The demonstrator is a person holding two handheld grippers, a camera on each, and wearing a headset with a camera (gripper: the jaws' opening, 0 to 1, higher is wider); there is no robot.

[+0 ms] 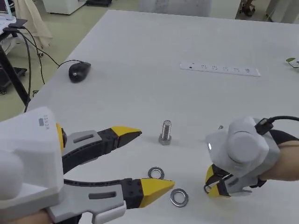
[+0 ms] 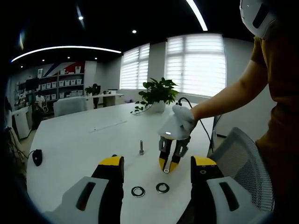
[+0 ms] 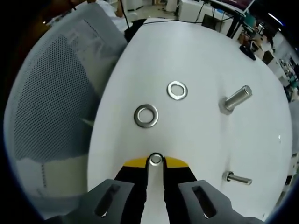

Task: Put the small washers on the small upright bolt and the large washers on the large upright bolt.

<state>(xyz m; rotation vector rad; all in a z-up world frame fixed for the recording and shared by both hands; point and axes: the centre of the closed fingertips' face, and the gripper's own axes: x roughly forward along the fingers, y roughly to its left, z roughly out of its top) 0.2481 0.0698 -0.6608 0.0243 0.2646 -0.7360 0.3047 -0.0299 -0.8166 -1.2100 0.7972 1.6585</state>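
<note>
While the left gripper (image 1: 157, 159) hangs low over the table (image 1: 140, 56) with its jaws spread wide, released, the right gripper (image 1: 211, 189) at its 3 o'clock is clenched on a small washer (image 3: 155, 159), pinched between the yellow tips. One large washer (image 1: 179, 197) lies flat on the table just off the left gripper's lower tip, at that tip's 4 o'clock. Another large washer lies near it at 11 o'clock, the two apart, under the gap of the open jaws in the head view. At 12 o'clock from the pair the large bolt (image 1: 165, 132) stands upright on its head. The small bolt (image 3: 237, 178) stands at the large bolt's 3 o'clock, mostly hidden behind the right gripper in the head view. Well beyond, a mouse (image 1: 78, 71) sits at 10 o'clock and a power strip (image 1: 219, 69) at 1 o'clock.
</note>
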